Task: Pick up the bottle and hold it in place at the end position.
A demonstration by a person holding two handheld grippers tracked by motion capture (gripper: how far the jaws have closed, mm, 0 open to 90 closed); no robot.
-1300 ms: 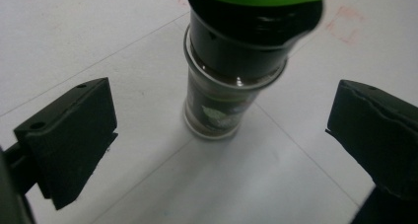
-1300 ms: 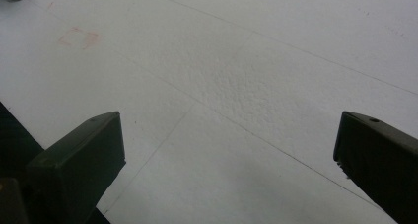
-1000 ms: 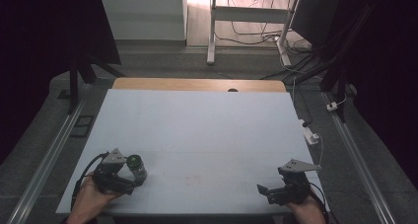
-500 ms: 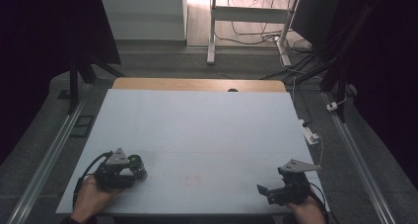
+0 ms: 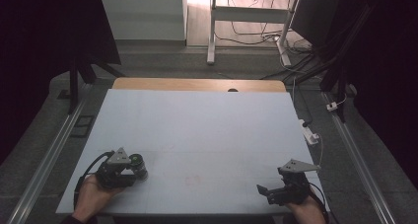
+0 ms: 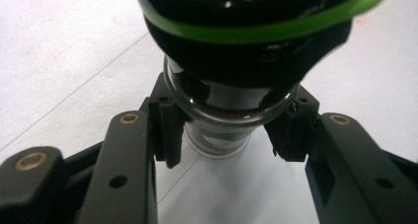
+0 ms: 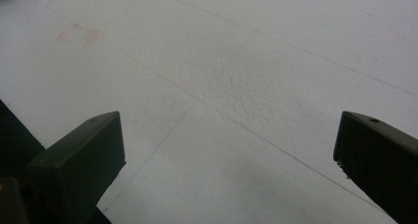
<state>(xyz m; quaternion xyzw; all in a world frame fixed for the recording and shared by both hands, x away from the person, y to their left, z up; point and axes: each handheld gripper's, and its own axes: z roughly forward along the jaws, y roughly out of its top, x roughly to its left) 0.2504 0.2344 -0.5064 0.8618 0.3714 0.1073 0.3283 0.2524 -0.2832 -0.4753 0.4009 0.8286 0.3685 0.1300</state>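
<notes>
A small dark glass jar (image 6: 231, 110) with a black lid and a green ring (image 5: 137, 162) stands on the white tabletop (image 5: 207, 130) near its front left corner. My left gripper (image 6: 229, 135) is shut on it, both pads pressing the glass just under the lid; the jaws have just been closing with the jar between them. From above, the left gripper (image 5: 129, 172) lies low on the table in a person's hand. My right gripper (image 7: 229, 150) stands open over bare table, nothing between its fingers, near the front right corner (image 5: 264, 192).
A faint pink stain (image 5: 193, 180) marks the table between the two grippers. A wooden strip (image 5: 197, 84) runs along the far edge. A white power strip (image 5: 310, 134) lies off the right edge, and metal rails (image 5: 47, 160) flank the table.
The left gripper's jaws have closed in on the jar. Both hands have stayed where they were, and the right gripper has kept open.
</notes>
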